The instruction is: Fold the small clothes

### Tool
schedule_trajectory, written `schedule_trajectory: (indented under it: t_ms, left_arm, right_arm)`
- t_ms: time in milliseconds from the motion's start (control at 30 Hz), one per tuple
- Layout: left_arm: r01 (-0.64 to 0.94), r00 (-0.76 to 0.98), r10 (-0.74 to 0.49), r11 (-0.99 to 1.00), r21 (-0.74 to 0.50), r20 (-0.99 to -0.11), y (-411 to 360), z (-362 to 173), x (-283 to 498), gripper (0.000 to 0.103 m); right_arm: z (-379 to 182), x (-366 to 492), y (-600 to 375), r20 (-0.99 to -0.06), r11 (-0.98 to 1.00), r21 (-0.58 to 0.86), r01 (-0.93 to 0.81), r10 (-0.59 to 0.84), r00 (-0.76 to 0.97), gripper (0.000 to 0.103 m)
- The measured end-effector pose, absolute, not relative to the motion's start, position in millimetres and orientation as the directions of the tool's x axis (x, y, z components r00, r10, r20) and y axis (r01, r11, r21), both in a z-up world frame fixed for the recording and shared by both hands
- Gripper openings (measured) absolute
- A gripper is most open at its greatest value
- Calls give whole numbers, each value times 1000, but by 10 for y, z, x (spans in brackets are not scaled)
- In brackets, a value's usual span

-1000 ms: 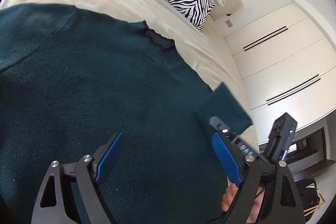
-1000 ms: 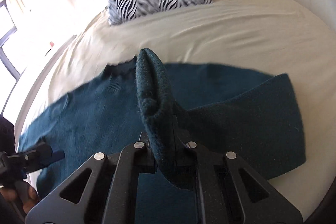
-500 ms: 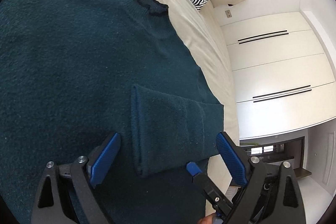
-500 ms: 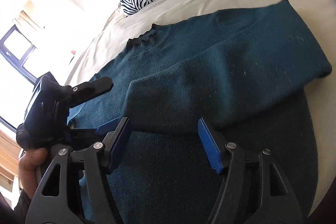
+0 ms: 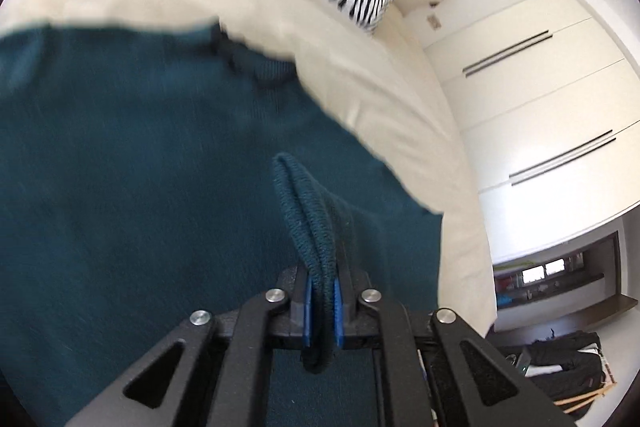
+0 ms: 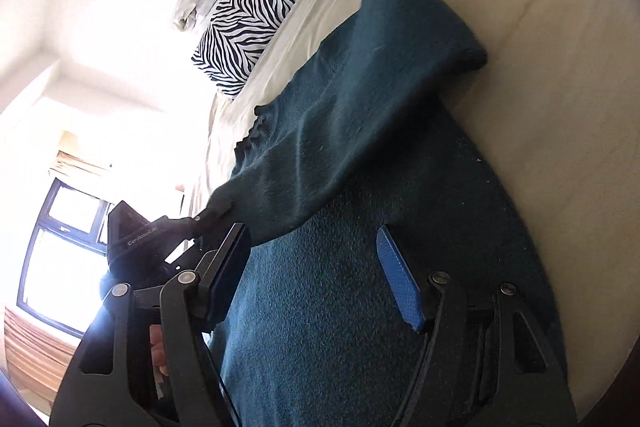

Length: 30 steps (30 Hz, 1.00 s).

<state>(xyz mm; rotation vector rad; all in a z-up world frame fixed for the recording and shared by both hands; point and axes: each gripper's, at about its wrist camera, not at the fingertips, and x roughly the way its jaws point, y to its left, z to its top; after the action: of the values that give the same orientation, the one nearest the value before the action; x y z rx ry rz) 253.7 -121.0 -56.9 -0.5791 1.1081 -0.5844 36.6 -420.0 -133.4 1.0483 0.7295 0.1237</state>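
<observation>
1. A cream bed sheet (image 6: 560, 75), smooth and matte, is taking up most of the scene, with a zebra-striped pillow (image 6: 256, 15) lying at the far end.
2. A teal knit sweater (image 6: 360, 307), fuzzy, is lying flat on the sheet, its sleeve (image 6: 360, 107) folded across the body.
3. The left gripper (image 5: 321, 301) has just been closing, and its blue pads are pinching the ribbed sleeve cuff (image 5: 304, 219).
4. The right gripper (image 6: 316, 275) is hanging with jaws wide over the sweater, gripping nothing.

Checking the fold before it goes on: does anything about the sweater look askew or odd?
Nothing looks damaged. The teal sweater lies flat on the bed, one sleeve folded slantwise across it. The left gripper pinches the sleeve's cuff.
</observation>
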Motion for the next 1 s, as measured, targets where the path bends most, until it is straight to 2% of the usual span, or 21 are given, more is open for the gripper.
schedule_trajectory:
  t_ms: [133, 300, 567, 667, 767, 833, 1000]
  left_arm:
    - [138, 428, -653, 731, -668, -625, -882, -355, 2728, 9]
    - [81, 481, -613, 743, -664, -627, -541, -420, 2840, 9]
    - [51, 432, -623, 739, -672, -652, -462, -778, 2790, 9]
    - [60, 427, -626, 739, -671, -652, -477, -788, 2765, 9]
    - [61, 428, -622, 744, -666, -656, -451, -789, 2774, 9]
    - [51, 427, -618, 745, -665, -660, -438, -828, 2790, 9]
    - [34, 403, -618, 747, -664, -675, -480, -980, 2799, 9]
  right_arm:
    - [-1362, 400, -4294, -443, 442, 863, 244, 430, 787, 65]
    - [-1391, 531, -4352, -411, 364, 894, 262, 430, 804, 65]
    - [-1432, 1063, -4328, -413, 315, 901, 298, 418, 809, 68]
    - [-1543, 1244, -4421, -407, 229, 912, 340, 413, 815, 67]
    - [-1436, 1225, -4594, -395, 252, 912, 323, 328, 858, 67]
    - [-1430, 1189, -4722, -358, 215, 929, 301, 310, 881, 67]
    - [-1466, 1124, -4930, -354, 214, 929, 303, 263, 898, 65]
